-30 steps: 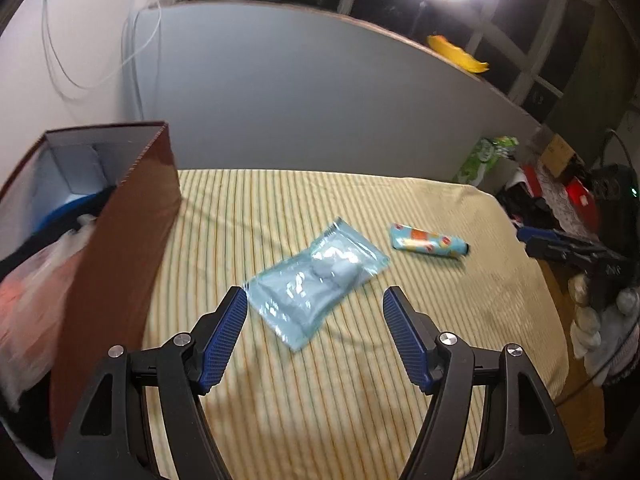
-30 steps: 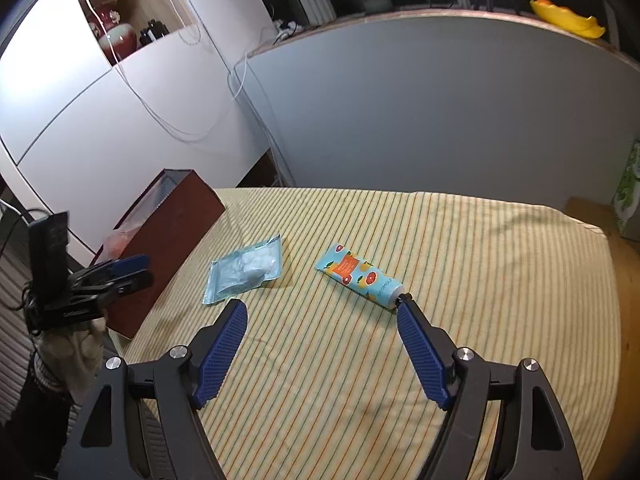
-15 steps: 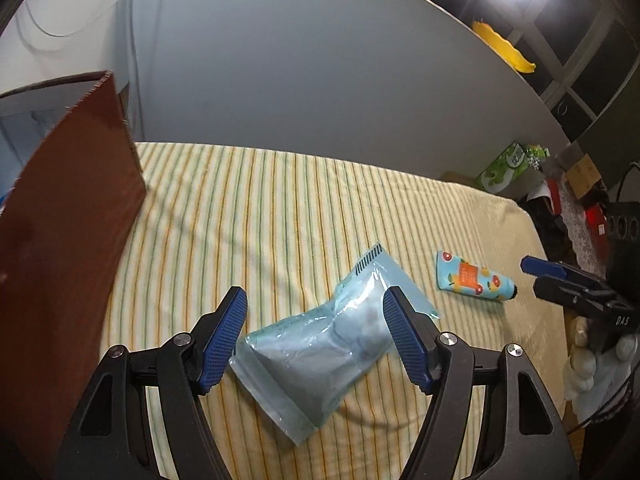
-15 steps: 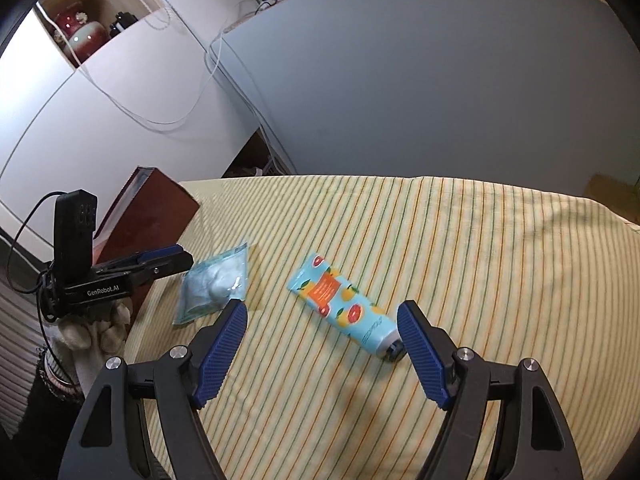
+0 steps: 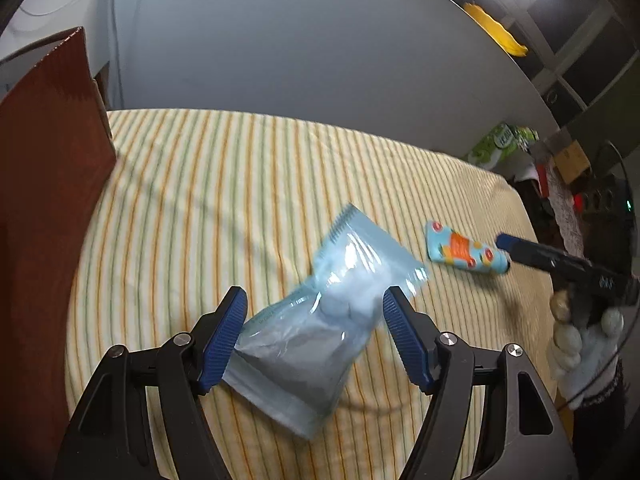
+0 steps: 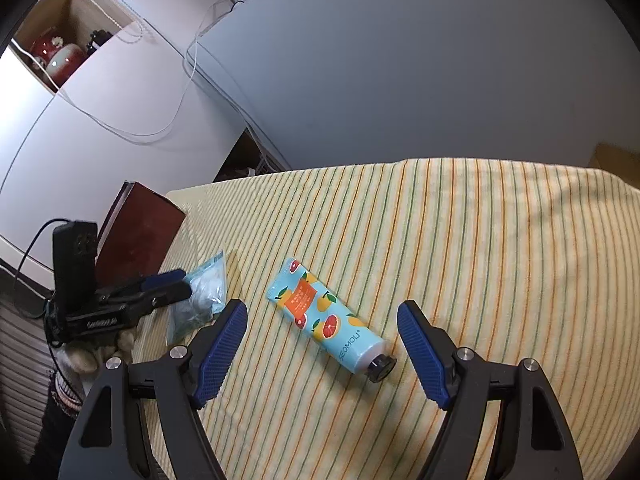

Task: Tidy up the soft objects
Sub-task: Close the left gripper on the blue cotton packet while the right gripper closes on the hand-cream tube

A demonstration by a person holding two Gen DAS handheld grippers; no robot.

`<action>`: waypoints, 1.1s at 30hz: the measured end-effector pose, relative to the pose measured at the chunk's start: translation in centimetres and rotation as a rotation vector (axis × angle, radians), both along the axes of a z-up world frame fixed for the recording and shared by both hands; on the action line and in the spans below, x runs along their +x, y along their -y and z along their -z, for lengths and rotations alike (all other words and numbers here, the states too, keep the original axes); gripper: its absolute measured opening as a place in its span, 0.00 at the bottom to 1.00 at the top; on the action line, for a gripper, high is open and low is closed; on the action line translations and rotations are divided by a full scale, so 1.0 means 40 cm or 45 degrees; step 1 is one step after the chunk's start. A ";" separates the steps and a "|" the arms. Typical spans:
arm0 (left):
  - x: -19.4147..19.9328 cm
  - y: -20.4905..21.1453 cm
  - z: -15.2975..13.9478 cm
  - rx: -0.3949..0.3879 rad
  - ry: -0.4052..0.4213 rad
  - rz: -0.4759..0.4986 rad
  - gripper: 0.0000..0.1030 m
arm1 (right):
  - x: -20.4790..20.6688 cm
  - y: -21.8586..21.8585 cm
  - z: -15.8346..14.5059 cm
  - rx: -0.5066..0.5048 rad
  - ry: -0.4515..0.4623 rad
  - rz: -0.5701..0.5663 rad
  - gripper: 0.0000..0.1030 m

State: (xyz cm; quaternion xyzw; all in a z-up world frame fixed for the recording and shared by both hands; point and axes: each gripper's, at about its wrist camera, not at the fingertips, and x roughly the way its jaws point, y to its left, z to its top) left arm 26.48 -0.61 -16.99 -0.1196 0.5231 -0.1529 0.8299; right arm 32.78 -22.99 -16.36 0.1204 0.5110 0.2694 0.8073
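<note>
A light blue plastic packet lies on the striped cloth, and my left gripper is open with its blue pads on either side of the packet's middle. The packet also shows in the right wrist view, with the left gripper at it. A blue hand-cream tube with orange fruit print lies between the open fingers of my right gripper, cap toward the right pad. The tube also shows in the left wrist view, with the right gripper's finger beside it.
A tall brown box stands at the left edge of the striped yellow cloth; it also shows in the right wrist view. A grey wall panel closes the back. Clutter sits off the table's right end.
Both grippers have moved forward and down. The left one now straddles the packet; the right one now straddles the tube. Both stay open.
</note>
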 end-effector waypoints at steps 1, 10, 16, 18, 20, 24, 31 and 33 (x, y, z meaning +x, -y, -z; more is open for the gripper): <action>-0.008 0.004 -0.001 0.020 0.003 0.013 0.68 | -0.001 -0.003 0.005 0.009 -0.008 -0.001 0.72; -0.060 0.083 -0.017 0.253 0.092 0.105 0.68 | -0.047 -0.066 0.010 -0.058 -0.014 -0.098 0.72; -0.037 0.147 -0.008 0.408 0.123 0.136 0.68 | -0.050 -0.131 0.017 -0.257 0.075 -0.154 0.72; -0.029 0.161 0.000 0.438 0.127 0.139 0.68 | -0.052 -0.160 0.021 -0.335 0.119 -0.171 0.72; -0.024 0.173 0.008 0.476 0.132 0.136 0.68 | -0.055 -0.184 0.026 -0.421 0.167 -0.196 0.72; -0.017 0.187 0.018 0.511 0.144 0.129 0.68 | -0.064 -0.227 0.049 -0.561 0.225 -0.242 0.65; -0.037 0.172 0.016 0.494 0.169 0.114 0.59 | -0.075 -0.233 0.045 -0.616 0.289 -0.238 0.41; -0.045 0.174 0.016 0.504 0.180 0.107 0.55 | -0.080 -0.229 0.042 -0.619 0.286 -0.239 0.35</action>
